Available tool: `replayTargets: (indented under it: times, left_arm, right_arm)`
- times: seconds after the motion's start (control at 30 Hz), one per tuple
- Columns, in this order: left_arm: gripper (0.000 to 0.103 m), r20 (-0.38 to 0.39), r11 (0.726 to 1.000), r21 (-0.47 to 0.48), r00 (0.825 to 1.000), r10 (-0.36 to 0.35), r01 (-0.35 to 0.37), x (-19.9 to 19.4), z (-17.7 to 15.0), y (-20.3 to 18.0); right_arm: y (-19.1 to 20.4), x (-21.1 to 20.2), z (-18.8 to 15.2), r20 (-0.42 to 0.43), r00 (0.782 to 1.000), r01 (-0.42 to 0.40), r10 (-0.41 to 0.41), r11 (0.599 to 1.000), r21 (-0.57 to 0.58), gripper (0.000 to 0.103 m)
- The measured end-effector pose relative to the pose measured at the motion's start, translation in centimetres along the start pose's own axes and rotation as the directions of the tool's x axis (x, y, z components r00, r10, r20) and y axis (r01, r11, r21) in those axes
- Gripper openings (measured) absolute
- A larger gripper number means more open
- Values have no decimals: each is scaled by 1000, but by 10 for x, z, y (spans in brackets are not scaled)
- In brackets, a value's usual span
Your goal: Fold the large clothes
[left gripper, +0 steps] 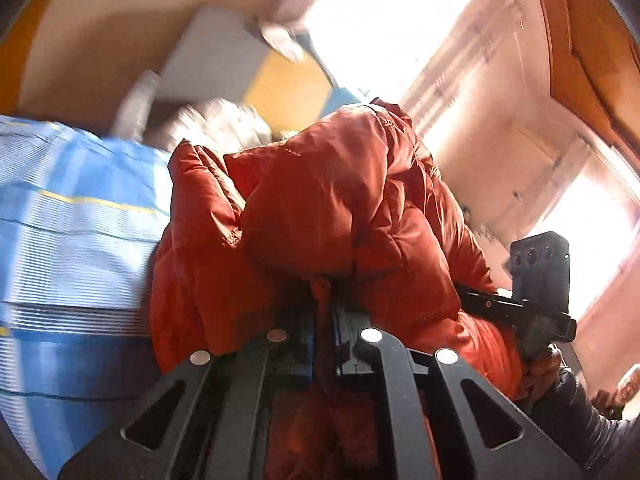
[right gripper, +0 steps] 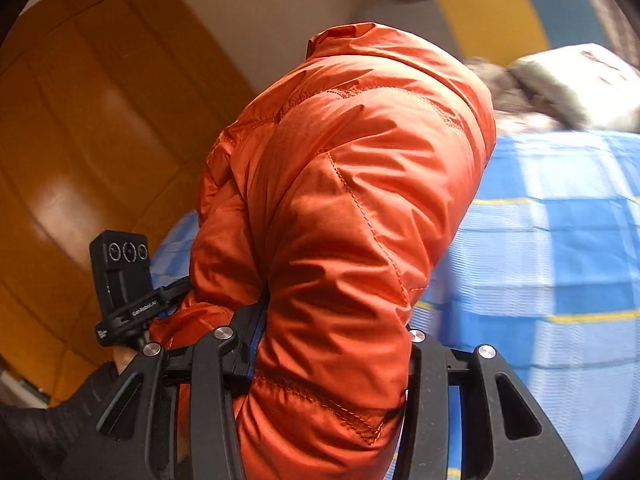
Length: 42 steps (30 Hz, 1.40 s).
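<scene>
- The orange quilted puffer jacket hangs bunched in the air over the bed with the blue-and-white checked sheet, clear of the sheet.
- The left gripper has its jaws closed on a fold of the jacket.
- The right gripper has its jaws clamped on jacket fabric.
- A grey pillow lies at the bed's far edge, and a wooden door stands beyond.

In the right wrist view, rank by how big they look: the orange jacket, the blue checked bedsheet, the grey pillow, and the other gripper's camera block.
1. orange jacket, though it is nearest the lens
2. blue checked bedsheet, partly hidden behind it
3. grey pillow
4. left gripper's camera block
</scene>
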<state>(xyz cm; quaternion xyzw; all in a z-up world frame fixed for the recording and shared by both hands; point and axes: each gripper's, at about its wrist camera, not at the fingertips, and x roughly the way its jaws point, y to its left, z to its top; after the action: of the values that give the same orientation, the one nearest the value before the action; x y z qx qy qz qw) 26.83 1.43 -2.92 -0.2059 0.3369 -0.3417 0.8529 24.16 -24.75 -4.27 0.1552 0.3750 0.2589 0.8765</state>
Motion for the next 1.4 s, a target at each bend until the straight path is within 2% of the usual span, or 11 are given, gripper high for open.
replayTargets:
  times: [0.17,0.27,0.37,0.43,0.5,0.6,0.7,0.9,1.1,1.27,1.4]
  left_arm:
    - [5,-112,999,32,993,48,-44,63,-16,-20]
    - [6,-139,992,70,984,112,-104,74,-16,-20]
    - [6,-143,977,133,972,185,-166,76,-17,-27]
    - [7,-137,968,152,966,219,-197,76,-16,-33]
    - [8,-127,963,165,964,234,-212,70,-15,-44]
    - [11,-107,956,177,961,255,-234,62,-18,-54]
    - [13,-86,952,186,962,261,-241,49,-17,-64]
    - [20,1,955,191,973,232,-228,20,-2,-81]
    - [24,7,960,206,981,194,-192,37,17,-97]
    - [28,-51,952,184,965,257,-244,74,17,-88]
    - [29,-50,935,209,952,301,-285,82,6,-80]
  right_arm:
    - [-60,-15,-27,-23,996,85,-83,992,90,44]
    - [-80,-15,-47,-40,994,107,-103,984,139,54]
    - [-85,-14,-57,-21,990,140,-138,973,185,74]
    - [-86,-15,-46,-13,979,205,-206,961,188,89]
    - [-78,-25,-39,-4,956,290,-294,940,181,90]
    - [-50,-36,-37,57,891,440,-450,888,131,90]
    - [-27,-43,-33,111,843,513,-526,848,132,88]
    - [10,-21,-40,99,804,586,-586,809,30,83]
    - [10,-15,-42,83,801,593,-593,805,24,83]
    - [16,-7,-46,81,780,621,-620,783,12,83]
    - [17,2,-47,68,761,647,-645,763,-1,83]
